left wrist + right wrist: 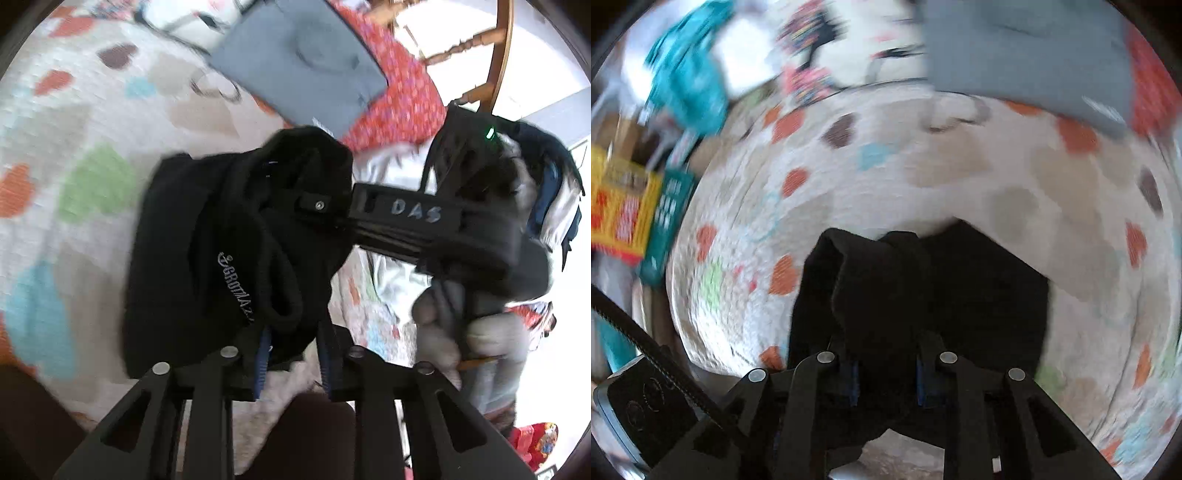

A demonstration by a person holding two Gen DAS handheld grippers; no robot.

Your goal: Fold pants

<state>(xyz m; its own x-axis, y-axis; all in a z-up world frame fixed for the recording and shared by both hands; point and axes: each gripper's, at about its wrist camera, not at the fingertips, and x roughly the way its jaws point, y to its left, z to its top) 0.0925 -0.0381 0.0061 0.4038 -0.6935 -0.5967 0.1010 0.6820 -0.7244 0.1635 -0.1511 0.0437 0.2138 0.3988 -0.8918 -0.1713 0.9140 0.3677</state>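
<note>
Above the heart-patterned quilt (pixel 74 122), the left wrist view shows the black pants (pixel 207 240) bunched and lifted clear of the bed, their cloth pinched between the fingers of the left gripper (pixel 293 354), which are drawn narrow around a thick fold. From the right side of that view the right gripper (pixel 334 210) reaches in level and bites another part of the same bundle, its handle held by the person's hand (pixel 476 339). Two grips on one garment, close together, suggest the pants are being carried or shaken out so an edge can be found before laying them flat. A folded grey garment (pixel 303 62) lies further up the quilt, beside a red patterned cloth (pixel 402 96); a wooden chair (pixel 498 51) stands beyond the bed's edge.

From the right wrist view, the pants (pixel 923 288) hang directly ahead of the right gripper (pixel 884 376), whose fingers close tightly on the dark cloth, so much so that the blue pads barely show. Open quilt (pixel 997 177) spreads ahead and to both sides, roomy enough, by the look of it, to spread the pants. The grey garment (pixel 1027 48) marks the far limit, and the bed's left edge falls away toward a yellow box (pixel 620 210) and teal fabric (pixel 687 74). Motion blur hides finer detail.
</note>
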